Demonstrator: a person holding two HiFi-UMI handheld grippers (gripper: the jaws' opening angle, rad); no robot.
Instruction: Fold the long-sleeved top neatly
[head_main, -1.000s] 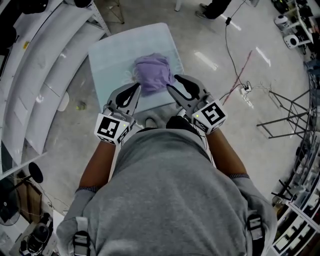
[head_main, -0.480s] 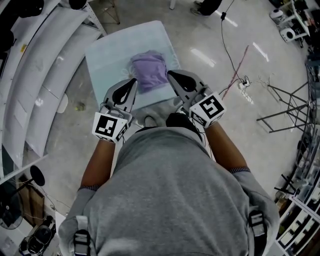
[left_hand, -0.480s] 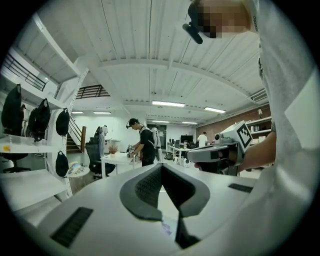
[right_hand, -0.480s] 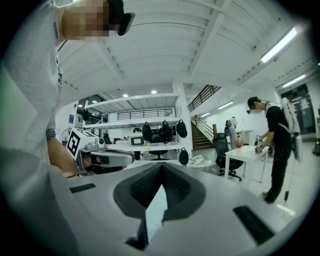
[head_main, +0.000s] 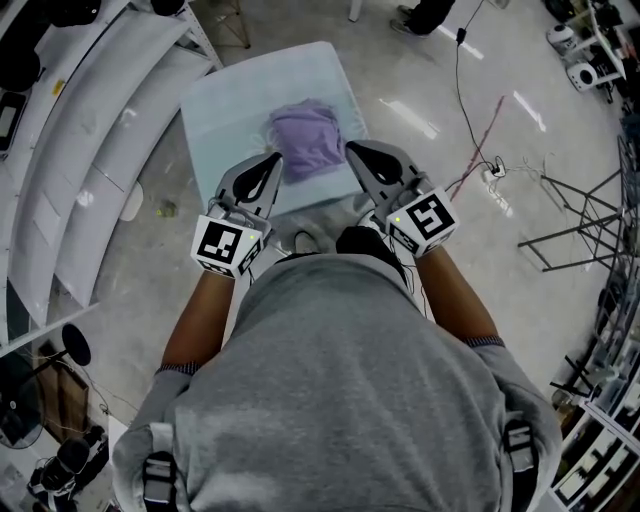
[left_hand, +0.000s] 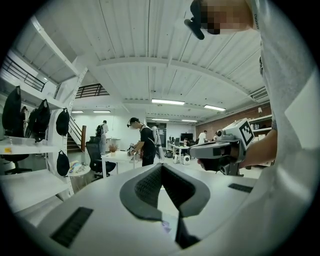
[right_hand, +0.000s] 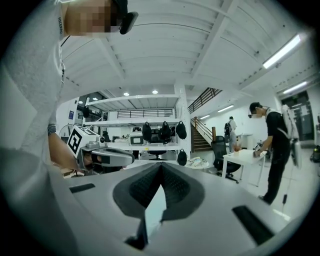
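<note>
A purple long-sleeved top (head_main: 306, 140) lies folded into a small bundle on the pale blue table (head_main: 225, 100), towards its right side. My left gripper (head_main: 275, 160) is held above the table's near edge, just left of the bundle, shut and holding nothing. My right gripper (head_main: 352, 150) hovers at the bundle's near right corner, also shut and holding nothing. In the left gripper view the dark pads (left_hand: 150, 186) meet at the tip and hold nothing. The pads (right_hand: 175, 187) in the right gripper view are likewise together. Both grippers point level, out into the room.
White curved shelving (head_main: 90, 150) runs along the left. Cables (head_main: 470, 110) and a metal stand (head_main: 575, 235) lie on the floor at right. People work at a white table (left_hand: 117, 157) farther off, and dark bags (right_hand: 162, 132) hang from shelves.
The right gripper's jaws have come together. Both grippers have stayed close to the table's near edge beside the purple bundle.
</note>
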